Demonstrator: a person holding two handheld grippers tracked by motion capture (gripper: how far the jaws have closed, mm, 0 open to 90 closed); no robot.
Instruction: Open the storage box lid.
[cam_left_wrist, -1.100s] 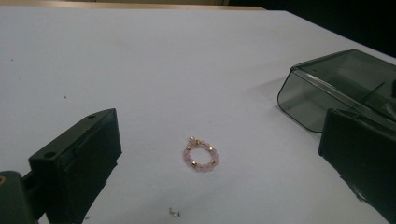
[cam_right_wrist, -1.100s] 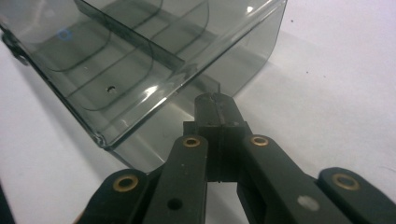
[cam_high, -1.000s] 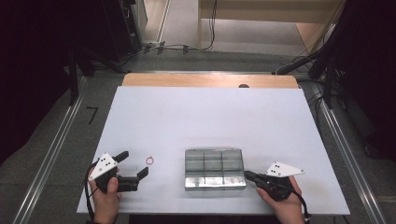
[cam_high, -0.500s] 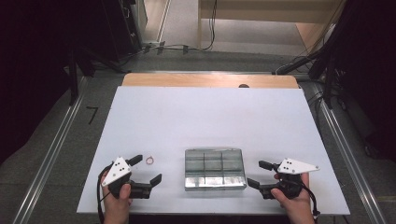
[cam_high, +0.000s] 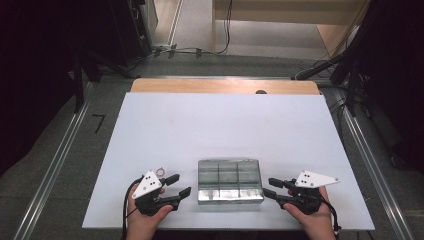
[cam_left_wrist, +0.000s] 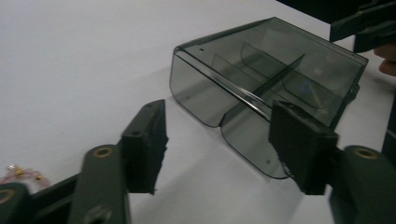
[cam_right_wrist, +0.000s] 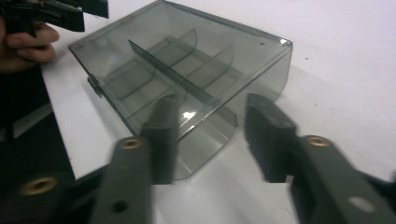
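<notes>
A smoky clear plastic box (cam_high: 230, 180) with dividers lies shut near the table's front edge. My left gripper (cam_high: 181, 184) lies on the table just left of it and points at it. Its jaws have just been closing and stand open; the box (cam_left_wrist: 266, 70) has one corner just ahead of the gap, with neither pad touching it. My right gripper (cam_high: 269, 186) points at the box's right side. Its jaws have also just been closing and stand apart, with a corner of the box (cam_right_wrist: 187, 65) reaching into the gap, untouched.
A small pink ring-like trinket (cam_high: 160, 171) lies on the white table (cam_high: 225, 125) just behind the left gripper, and at the left edge (cam_left_wrist: 21, 175) of the left gripper view. Dark stands and cables surround the table. A wooden strip (cam_high: 225, 86) runs along its far edge.
The left gripper has slid right towards the box and its jaws have narrowed. The right jaws went from shut to wide, then narrowed again close to the box's right side.
</notes>
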